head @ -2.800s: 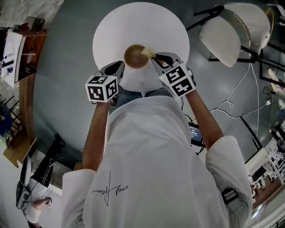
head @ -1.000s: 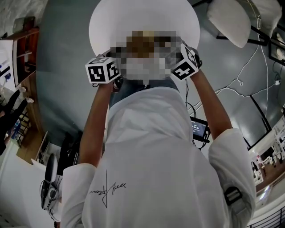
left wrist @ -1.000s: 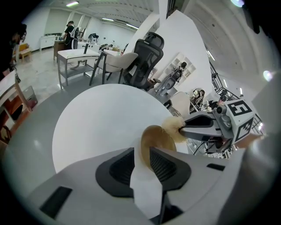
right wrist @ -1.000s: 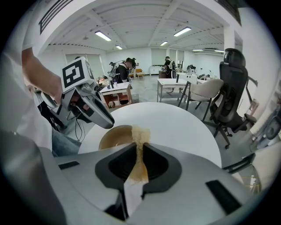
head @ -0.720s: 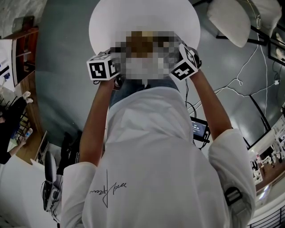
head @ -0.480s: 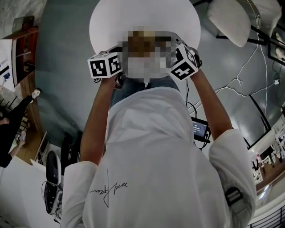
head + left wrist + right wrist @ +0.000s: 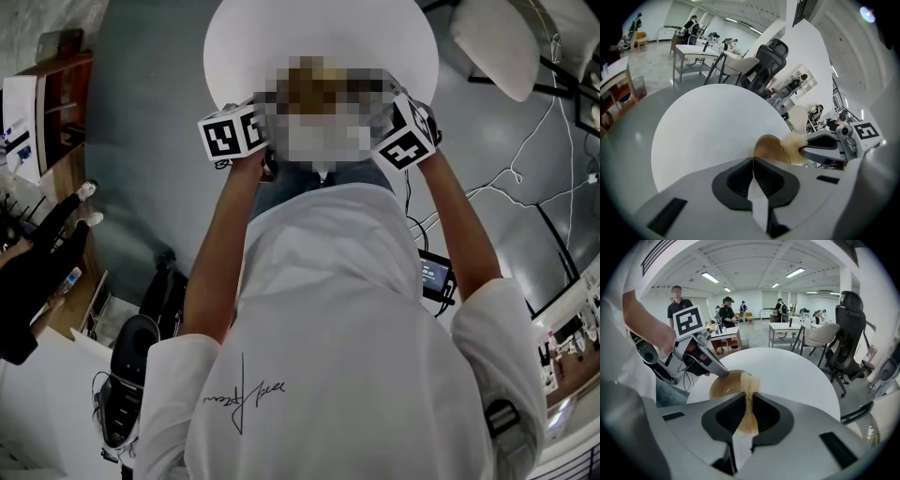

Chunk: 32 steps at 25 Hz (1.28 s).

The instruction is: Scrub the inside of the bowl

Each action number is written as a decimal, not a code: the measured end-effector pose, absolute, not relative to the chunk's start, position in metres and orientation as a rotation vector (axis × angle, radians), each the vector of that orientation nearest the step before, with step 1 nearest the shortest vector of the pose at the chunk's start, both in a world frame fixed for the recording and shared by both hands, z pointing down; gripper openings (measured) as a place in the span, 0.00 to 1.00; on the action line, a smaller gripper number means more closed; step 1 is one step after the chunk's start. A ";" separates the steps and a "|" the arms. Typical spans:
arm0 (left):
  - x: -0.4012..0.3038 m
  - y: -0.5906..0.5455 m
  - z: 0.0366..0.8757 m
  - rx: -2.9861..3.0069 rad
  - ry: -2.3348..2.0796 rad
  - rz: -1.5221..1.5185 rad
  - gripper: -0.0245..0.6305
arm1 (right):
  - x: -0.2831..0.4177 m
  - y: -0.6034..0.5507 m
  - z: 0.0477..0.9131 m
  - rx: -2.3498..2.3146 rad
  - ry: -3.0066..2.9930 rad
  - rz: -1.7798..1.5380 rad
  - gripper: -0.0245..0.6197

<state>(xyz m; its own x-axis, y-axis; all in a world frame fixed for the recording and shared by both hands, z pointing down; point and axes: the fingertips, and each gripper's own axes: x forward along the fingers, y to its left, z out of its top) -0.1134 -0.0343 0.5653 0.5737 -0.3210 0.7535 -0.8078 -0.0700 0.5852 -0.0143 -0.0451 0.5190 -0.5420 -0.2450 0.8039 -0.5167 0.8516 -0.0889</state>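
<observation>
The brown wooden bowl (image 7: 726, 383) sits near my edge of the round white table (image 7: 281, 37). My left gripper (image 7: 753, 159) is shut on the bowl's (image 7: 766, 147) near rim. In the right gripper view its fingers (image 7: 715, 366) meet the bowl's left edge. My right gripper (image 7: 749, 397) is shut on a tan sponge (image 7: 749, 380) whose tip lies inside the bowl. In the left gripper view the sponge (image 7: 793, 145) sticks out of the right gripper's fingers (image 7: 820, 151) over the bowl. In the head view a mosaic patch hides the bowl and both sets of jaws.
A white chair (image 7: 497, 47) and a black office chair (image 7: 846, 341) stand beyond the table. Cables (image 7: 525, 178) trail on the grey floor at the right. Wooden shelves (image 7: 56, 103) are at the left. People stand at desks (image 7: 724, 333) farther back.
Both grippers have stayed at the bowl by the table's near edge. The left marker cube has turned a little, and the head view has shifted slightly.
</observation>
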 end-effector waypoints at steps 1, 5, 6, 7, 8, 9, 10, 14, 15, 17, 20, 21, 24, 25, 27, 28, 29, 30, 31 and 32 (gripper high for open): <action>-0.113 -0.034 0.565 1.647 -0.967 0.520 0.06 | -0.015 -0.043 0.520 0.548 -2.166 0.405 0.13; -0.116 -0.031 0.565 1.641 -0.981 0.520 0.06 | -0.016 -0.040 0.520 0.550 -2.160 0.416 0.13; -0.117 -0.031 0.566 1.640 -0.984 0.520 0.06 | -0.016 -0.039 0.520 0.552 -2.158 0.415 0.13; -0.118 -0.031 0.566 1.638 -0.987 0.519 0.05 | -0.017 -0.039 0.520 0.552 -2.161 0.416 0.13; -0.118 -0.031 0.566 1.635 -0.989 0.517 0.05 | -0.018 -0.037 0.521 0.550 -2.166 0.417 0.13; -0.118 -0.030 0.566 1.632 -0.990 0.516 0.05 | -0.018 -0.036 0.521 0.550 -2.167 0.418 0.13; -0.117 -0.030 0.566 1.630 -0.990 0.515 0.05 | -0.017 -0.035 0.521 0.550 -2.165 0.420 0.13; -0.117 -0.029 0.567 1.626 -0.996 0.515 0.05 | -0.016 -0.030 0.522 0.554 -2.157 0.432 0.13; -0.117 -0.028 0.567 1.624 -0.997 0.513 0.05 | -0.016 -0.028 0.522 0.554 -2.155 0.434 0.13; -0.117 -0.027 0.567 1.621 -0.995 0.508 0.05 | -0.016 -0.026 0.523 0.552 -2.158 0.440 0.13; -0.120 -0.028 0.566 1.617 -0.993 0.501 0.05 | -0.019 -0.025 0.523 0.549 -2.164 0.447 0.13; -0.122 -0.028 0.566 1.616 -0.995 0.499 0.05 | -0.021 -0.025 0.522 0.549 -2.167 0.448 0.13; -0.123 -0.026 0.565 1.611 -1.002 0.489 0.05 | -0.022 -0.022 0.521 0.550 -2.168 0.450 0.13; -0.123 -0.026 0.565 1.609 -1.004 0.486 0.05 | -0.022 -0.021 0.522 0.550 -2.172 0.452 0.13; -0.123 -0.025 0.565 1.604 -1.009 0.478 0.05 | -0.023 -0.019 0.522 0.550 -2.177 0.456 0.13; -0.123 -0.025 0.565 1.601 -1.010 0.473 0.05 | -0.022 -0.018 0.522 0.551 -2.178 0.458 0.13; -0.122 -0.024 0.565 1.598 -1.011 0.468 0.05 | -0.022 -0.017 0.522 0.552 -2.177 0.460 0.13; -0.122 -0.024 0.565 1.595 -1.012 0.465 0.05 | -0.022 -0.017 0.522 0.553 -2.174 0.462 0.13; -0.122 -0.024 0.565 1.594 -1.014 0.464 0.05 | -0.022 -0.017 0.521 0.555 -2.171 0.464 0.13; -0.122 -0.024 0.564 1.592 -1.016 0.462 0.05 | -0.021 -0.016 0.520 0.557 -2.169 0.466 0.13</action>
<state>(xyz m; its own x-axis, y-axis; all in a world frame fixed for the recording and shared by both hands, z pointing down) -0.1224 -0.0240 0.5640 0.5500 -0.3626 0.7523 -0.8055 0.0077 0.5926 -0.0215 -0.0162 0.5205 -0.5588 -0.2286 0.7972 -0.5359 0.8331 -0.1368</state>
